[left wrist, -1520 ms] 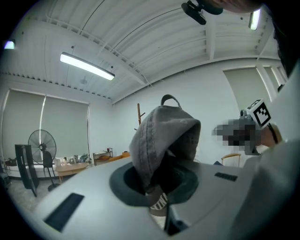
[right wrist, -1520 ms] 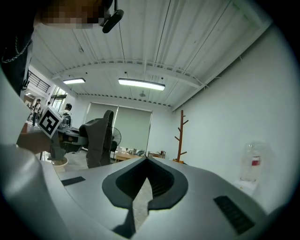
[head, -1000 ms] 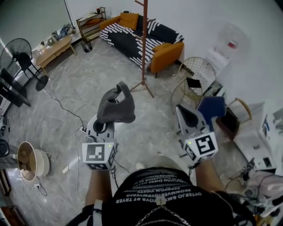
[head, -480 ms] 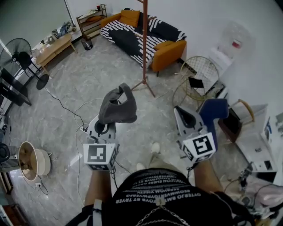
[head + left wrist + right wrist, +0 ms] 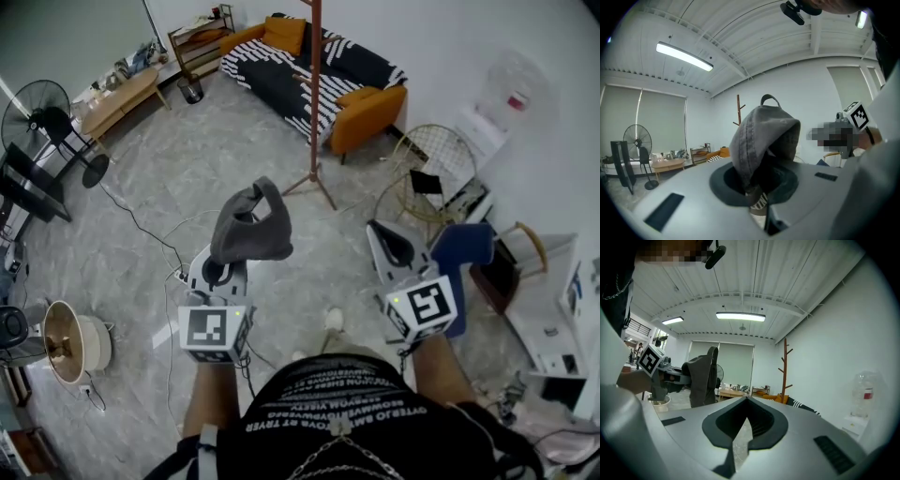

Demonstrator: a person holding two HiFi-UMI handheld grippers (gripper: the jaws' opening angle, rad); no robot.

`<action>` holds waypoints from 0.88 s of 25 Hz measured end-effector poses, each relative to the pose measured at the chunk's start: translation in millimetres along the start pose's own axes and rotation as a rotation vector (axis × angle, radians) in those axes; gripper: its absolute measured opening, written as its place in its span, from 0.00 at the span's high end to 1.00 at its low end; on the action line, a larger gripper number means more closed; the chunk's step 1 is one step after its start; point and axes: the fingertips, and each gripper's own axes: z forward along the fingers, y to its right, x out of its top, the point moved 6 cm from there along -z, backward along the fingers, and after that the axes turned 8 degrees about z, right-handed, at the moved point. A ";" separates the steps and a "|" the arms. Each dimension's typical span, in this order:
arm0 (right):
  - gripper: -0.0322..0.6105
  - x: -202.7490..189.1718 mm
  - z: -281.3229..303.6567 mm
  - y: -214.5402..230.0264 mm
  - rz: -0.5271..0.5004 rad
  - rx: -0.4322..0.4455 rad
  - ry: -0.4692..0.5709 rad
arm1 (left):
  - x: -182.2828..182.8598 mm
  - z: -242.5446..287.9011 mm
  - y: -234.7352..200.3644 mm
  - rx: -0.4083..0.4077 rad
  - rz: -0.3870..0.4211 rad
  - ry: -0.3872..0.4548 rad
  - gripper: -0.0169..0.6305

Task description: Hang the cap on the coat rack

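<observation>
A limp grey cap (image 5: 249, 228) hangs in my left gripper (image 5: 234, 257), which is shut on its fabric; in the left gripper view the cap (image 5: 759, 140) fills the space over the jaws of that gripper (image 5: 757, 194). My right gripper (image 5: 376, 230) is level beside it, its jaws together and empty, as the right gripper view shows at its tips (image 5: 746, 401). The brown wooden coat rack (image 5: 316, 94) stands ahead on the floor by the sofa, also in sight as a coat rack (image 5: 738, 110) past the cap and as a coat rack (image 5: 784, 369) to the right.
A striped sofa (image 5: 291, 70) with orange cushions sits behind the rack. Wire chairs (image 5: 427, 164) and a blue chair (image 5: 461, 253) crowd the right. A fan (image 5: 37, 122), a low table (image 5: 117, 94) and floor cables (image 5: 141, 225) lie left.
The floor slides back under me: the person has stepped toward the rack, which now sits a bit further right in the head view. Both grippers keep their pose and the cap stays held.
</observation>
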 end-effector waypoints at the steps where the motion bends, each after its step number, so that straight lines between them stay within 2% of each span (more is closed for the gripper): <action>1: 0.95 -0.3 4.7 0.5 0.009 0.009 -0.004 | -0.7 4.1 -0.6 0.000 -0.012 0.006 0.95; 8: 0.95 -2.9 33.5 19.5 0.013 0.016 -0.009 | -5.6 35.0 -10.2 -0.002 -0.004 -0.038 0.95; 13: 0.95 -1.8 50.5 33.7 0.010 0.019 -0.016 | 0.6 60.5 -7.7 -0.032 -0.003 -0.009 0.95; 16: 0.95 0.8 58.9 36.7 0.014 0.030 -0.024 | 4.1 71.8 -9.7 -0.044 0.016 -0.022 0.95; 22: 0.95 4.7 66.6 72.7 0.011 0.051 -0.010 | 12.1 106.6 8.0 -0.018 -0.016 -0.003 0.95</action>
